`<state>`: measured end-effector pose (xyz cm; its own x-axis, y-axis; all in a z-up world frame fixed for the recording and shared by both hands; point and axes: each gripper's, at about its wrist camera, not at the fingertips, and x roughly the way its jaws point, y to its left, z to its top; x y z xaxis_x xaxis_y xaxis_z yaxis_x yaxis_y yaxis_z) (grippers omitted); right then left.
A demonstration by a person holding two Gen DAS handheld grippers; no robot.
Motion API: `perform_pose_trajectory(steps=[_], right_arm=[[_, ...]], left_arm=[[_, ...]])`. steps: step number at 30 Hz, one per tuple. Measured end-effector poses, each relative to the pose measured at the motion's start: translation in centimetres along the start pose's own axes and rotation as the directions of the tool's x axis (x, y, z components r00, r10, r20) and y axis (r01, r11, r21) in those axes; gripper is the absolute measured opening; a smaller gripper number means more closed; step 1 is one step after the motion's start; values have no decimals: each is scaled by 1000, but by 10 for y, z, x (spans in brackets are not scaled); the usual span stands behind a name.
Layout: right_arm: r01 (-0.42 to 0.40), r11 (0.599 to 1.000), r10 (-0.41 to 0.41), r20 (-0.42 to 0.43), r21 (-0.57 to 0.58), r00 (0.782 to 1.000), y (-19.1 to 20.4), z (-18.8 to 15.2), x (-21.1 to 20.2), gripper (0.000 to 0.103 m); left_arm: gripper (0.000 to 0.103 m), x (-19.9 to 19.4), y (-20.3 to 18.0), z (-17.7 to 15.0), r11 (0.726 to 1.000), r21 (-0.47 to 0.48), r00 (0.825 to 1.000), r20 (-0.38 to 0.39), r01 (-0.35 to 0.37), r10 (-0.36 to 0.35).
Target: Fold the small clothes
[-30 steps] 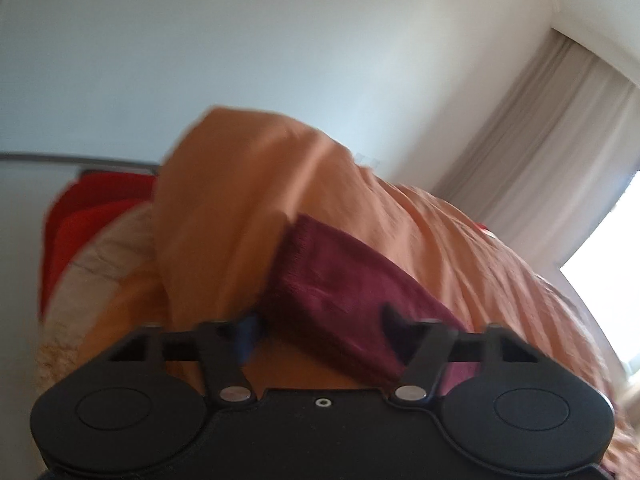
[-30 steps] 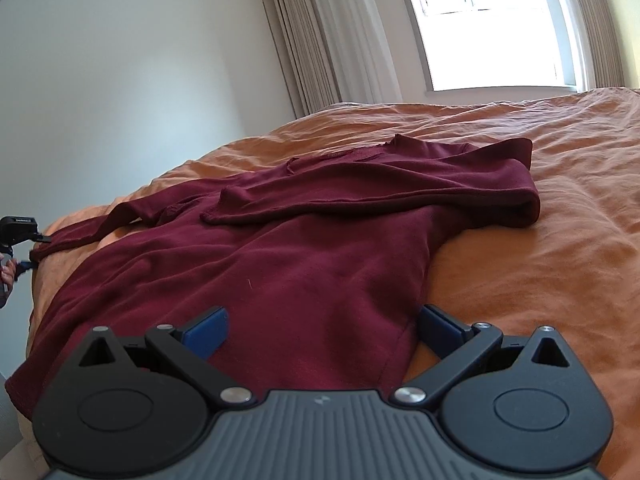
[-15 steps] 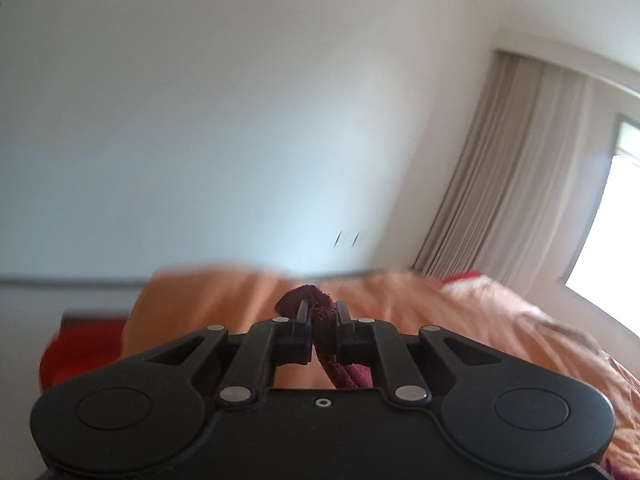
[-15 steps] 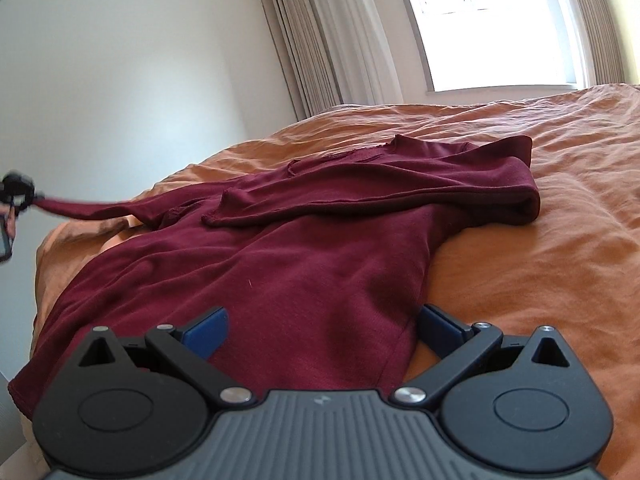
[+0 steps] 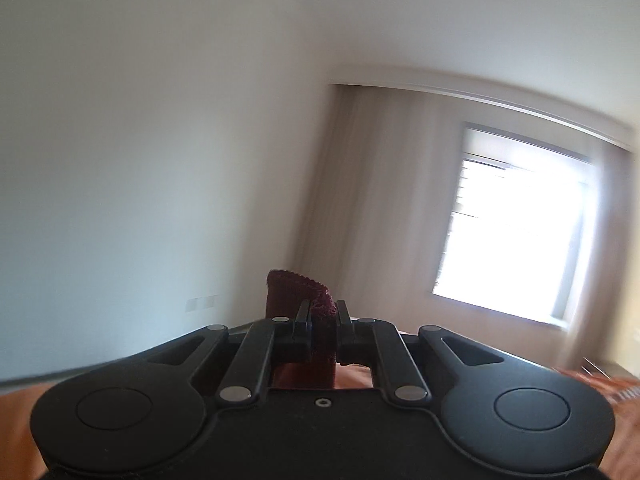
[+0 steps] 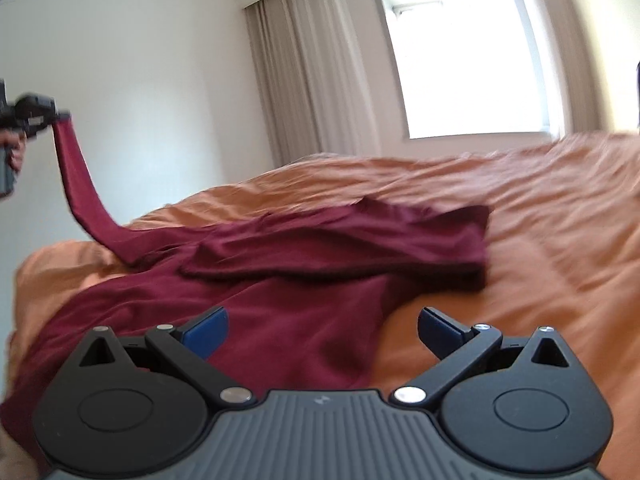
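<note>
Maroon garment (image 6: 288, 280) | sleeve (image 6: 76, 176) lifted by left tool (image 5: 322, 320) | body rumpled

Black tongs (image 6: 322, 330), blue pads (image 6: 206, 326) (silver pivot screws).

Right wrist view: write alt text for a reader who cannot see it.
A maroon garment lies spread on an orange bedspread, one sleeve lifted into the air by the left tool at the far left. The right tool hovers open above the garment's near edge, with a bright window behind.
</note>
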<state>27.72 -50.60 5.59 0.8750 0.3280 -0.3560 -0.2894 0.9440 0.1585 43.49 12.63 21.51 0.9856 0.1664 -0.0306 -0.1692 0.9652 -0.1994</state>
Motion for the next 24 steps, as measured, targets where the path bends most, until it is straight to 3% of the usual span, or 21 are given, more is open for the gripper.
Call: perform_pose_trajectory(steps=[3, 7, 10, 15, 16, 21, 24], right_arm=[[16, 999, -16, 3, 40, 1000, -15, 2, 0, 103], [35, 989, -35, 0, 143, 999, -34, -3, -5, 103], [50, 986, -53, 15, 158, 999, -42, -6, -14, 103], [64, 985, -64, -2, 162, 998, -51, -10, -21, 103], [65, 983, -65, -6, 169, 998, -53, -11, -21, 103], [69, 979, -67, -16, 190, 998, -55, -18, -20, 103], [66, 979, -64, -16, 192, 998, -55, -21, -19, 103]], left_arm=[[10, -2, -48, -8, 992, 63, 994, -18, 111, -110], [11, 1, -113, -38, 961, 156, 973, -66, 227, -219], [11, 6, -153, -70, 929, 190, 946, -136, 316, -294], [11, 10, -208, -140, 880, 186, 884, -268, 437, -383], [11, 25, -209, -159, 873, 176, 870, -295, 456, -395], [11, 40, -239, -242, 842, 116, 784, -448, 527, -429], [12, 20, -246, -266, 822, 117, 744, -508, 558, -433]])
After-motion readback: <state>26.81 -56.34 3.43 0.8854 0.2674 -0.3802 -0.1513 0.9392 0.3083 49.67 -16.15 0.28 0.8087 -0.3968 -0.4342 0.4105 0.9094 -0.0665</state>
